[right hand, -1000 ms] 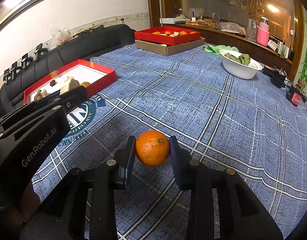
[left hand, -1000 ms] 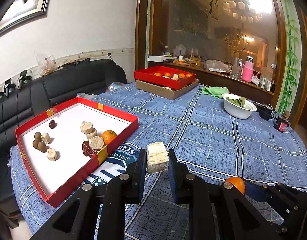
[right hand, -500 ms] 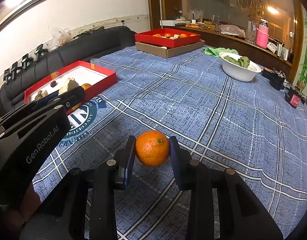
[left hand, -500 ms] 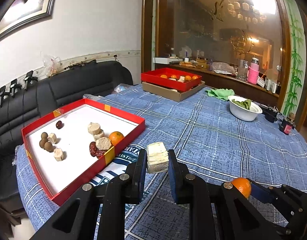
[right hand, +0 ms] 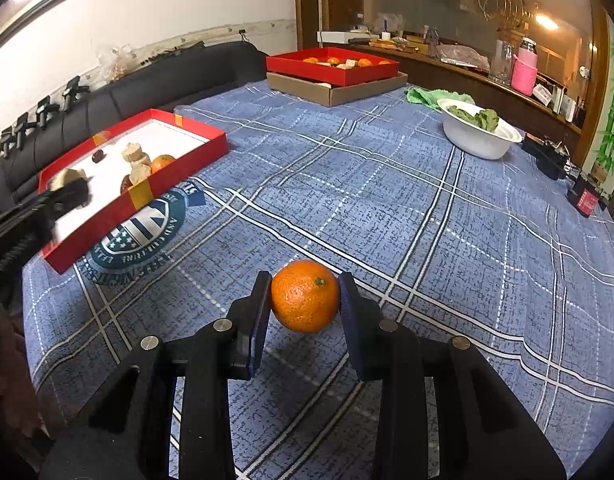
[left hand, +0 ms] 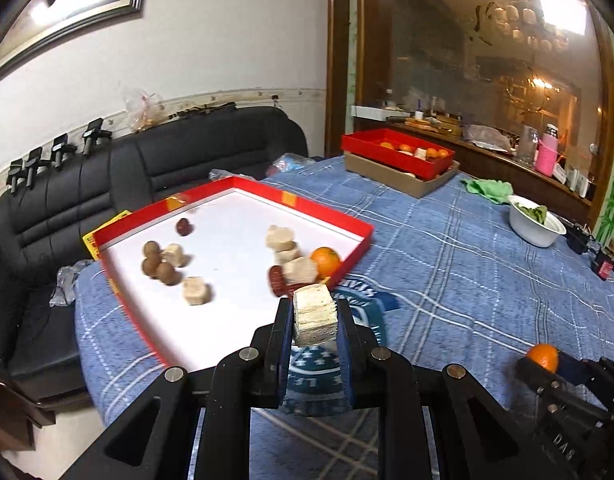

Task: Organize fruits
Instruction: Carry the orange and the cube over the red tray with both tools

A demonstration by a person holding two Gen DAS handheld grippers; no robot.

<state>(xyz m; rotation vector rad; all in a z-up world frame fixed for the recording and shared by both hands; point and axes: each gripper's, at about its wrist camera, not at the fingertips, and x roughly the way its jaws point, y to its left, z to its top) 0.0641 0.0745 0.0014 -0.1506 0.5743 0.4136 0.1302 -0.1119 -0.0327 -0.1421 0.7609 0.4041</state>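
My left gripper [left hand: 314,314] is shut on a pale sugarcane chunk [left hand: 314,314], held in the air just short of the near rim of the red tray [left hand: 135,316]. On the tray's white floor lie more pale chunks, brown longans [left hand: 157,266], red dates and an orange [left hand: 326,261]. My right gripper [right hand: 305,302] is shut on an orange [right hand: 305,302] above the blue checked tablecloth. That held orange [left hand: 542,357] shows at the lower right of the left wrist view. The left gripper [right hand: 69,190] appears at the left in the right wrist view, over the tray [right hand: 143,196].
A second red tray [right hand: 333,68] with oranges rests on a cardboard box at the table's far end. A white bowl [right hand: 481,140] of greens, a green cloth [right hand: 431,96] and small dark items stand to the right. A black sofa [left hand: 147,168] runs along the table's left side.
The left gripper has carried the sugarcane chunk leftwards toward the red tray, which now looms larger in its view. The right gripper and its orange have stayed put.
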